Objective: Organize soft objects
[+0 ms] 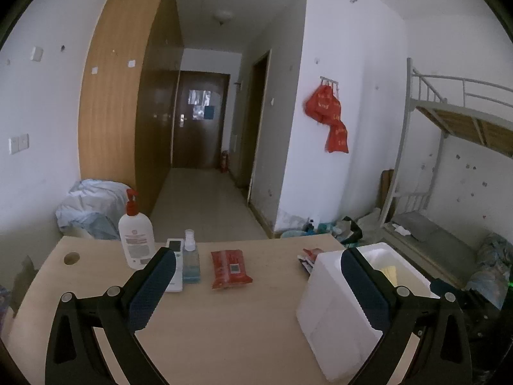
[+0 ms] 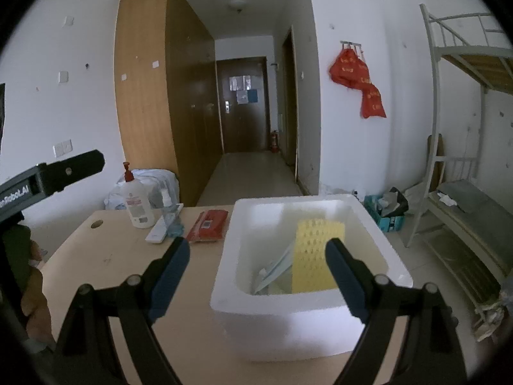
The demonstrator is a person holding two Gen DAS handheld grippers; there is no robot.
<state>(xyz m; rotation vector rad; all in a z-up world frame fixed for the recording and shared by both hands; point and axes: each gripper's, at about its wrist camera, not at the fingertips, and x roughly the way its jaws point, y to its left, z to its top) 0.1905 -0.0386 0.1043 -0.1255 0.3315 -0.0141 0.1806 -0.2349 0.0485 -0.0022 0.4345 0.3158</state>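
A white foam box (image 2: pixel 256 301) stands on the wooden table's right side; it also shows in the left wrist view (image 1: pixel 333 314). Inside lie a yellow sponge (image 2: pixel 315 253) and a pale flat packet (image 2: pixel 275 272). A red soft wipes pack (image 1: pixel 229 269) lies mid-table, also in the right wrist view (image 2: pixel 206 226). Another red packet (image 1: pixel 309 255) peeks out behind the box. My left gripper (image 1: pixel 256 288) is open and empty above the table. My right gripper (image 2: pixel 256 266) is open and empty over the box's near rim.
A white pump bottle (image 1: pixel 136 240), a small clear spray bottle (image 1: pixel 190 261) and a white remote (image 1: pixel 174 269) stand at the table's far left. A cable hole (image 1: pixel 71 258) is near the left corner. A bunk bed (image 1: pixel 449 160) and floor clutter lie right.
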